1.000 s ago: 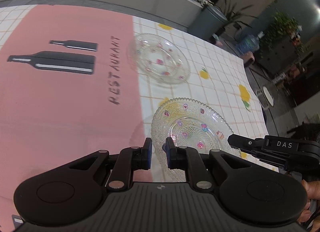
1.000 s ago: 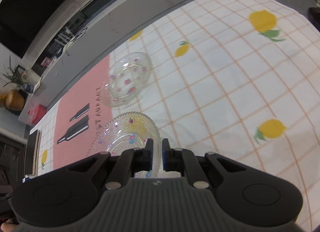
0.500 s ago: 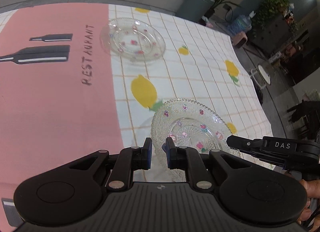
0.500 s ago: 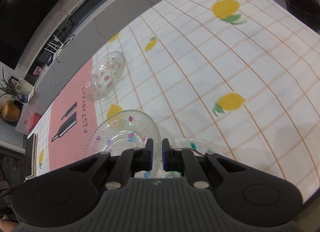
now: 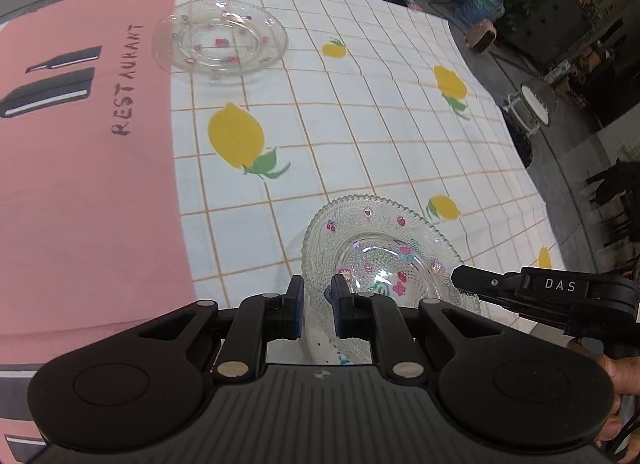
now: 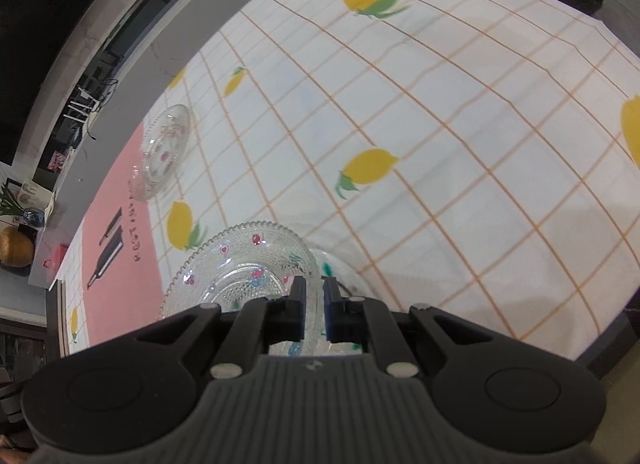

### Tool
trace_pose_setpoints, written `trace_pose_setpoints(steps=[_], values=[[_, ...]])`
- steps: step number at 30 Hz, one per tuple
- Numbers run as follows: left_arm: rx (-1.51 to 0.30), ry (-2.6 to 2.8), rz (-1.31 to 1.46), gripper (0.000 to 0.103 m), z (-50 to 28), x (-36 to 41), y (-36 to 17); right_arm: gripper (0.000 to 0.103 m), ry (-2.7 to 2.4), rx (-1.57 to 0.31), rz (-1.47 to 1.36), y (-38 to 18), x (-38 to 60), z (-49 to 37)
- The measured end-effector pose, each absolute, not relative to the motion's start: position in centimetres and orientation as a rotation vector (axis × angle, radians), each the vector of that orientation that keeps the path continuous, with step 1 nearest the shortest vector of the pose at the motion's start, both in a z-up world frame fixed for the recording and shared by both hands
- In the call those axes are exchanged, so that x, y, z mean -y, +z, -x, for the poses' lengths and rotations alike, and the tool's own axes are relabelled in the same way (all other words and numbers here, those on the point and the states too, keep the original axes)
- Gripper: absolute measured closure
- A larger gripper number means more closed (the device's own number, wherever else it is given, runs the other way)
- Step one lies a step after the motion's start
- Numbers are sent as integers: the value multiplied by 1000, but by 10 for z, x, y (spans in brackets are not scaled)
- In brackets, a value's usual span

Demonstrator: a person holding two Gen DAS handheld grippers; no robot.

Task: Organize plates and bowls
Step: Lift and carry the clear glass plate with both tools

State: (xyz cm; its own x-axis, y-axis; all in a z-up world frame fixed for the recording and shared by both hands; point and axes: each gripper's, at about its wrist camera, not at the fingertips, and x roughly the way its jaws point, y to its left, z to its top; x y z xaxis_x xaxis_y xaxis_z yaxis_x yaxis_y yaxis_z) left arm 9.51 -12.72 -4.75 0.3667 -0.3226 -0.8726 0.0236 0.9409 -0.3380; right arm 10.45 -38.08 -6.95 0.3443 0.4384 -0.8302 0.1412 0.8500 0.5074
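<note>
Evidently both grippers — left gripper (image 5: 317, 306) and right gripper (image 6: 314, 310) — pinch opposite rims of the glass plate (image 5: 380, 248) to keep it level, well apart from the other plate (image 5: 220, 38).

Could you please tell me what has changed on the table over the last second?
Both grippers, left and right, carried the beaded glass plate away from the smooth glass plate, off the pink mat onto the lemon tablecloth. Both grips stayed closed on its rim; the smooth plate stayed put.

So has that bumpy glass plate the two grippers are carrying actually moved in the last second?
Yes. The beaded glass plate has travelled away from the pink restaurant mat, out over the lemon-print cloth, and further from the smooth glass plate.
</note>
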Motion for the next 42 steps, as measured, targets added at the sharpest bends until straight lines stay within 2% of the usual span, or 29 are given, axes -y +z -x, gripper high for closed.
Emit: trace_pose_setpoints(steps=[13,31,42], values=[[-1235,-218,158,86,-99,156,-61,94,181,-1251,-545,-78,392,-101],[-1260,-292,-173,86,-93,190,-66,93,191,-1246,-364,-70,378,-86],[-1280,-314,-167,86,-97,185,-68,87,214,-1274,-300,-75,368,-82]])
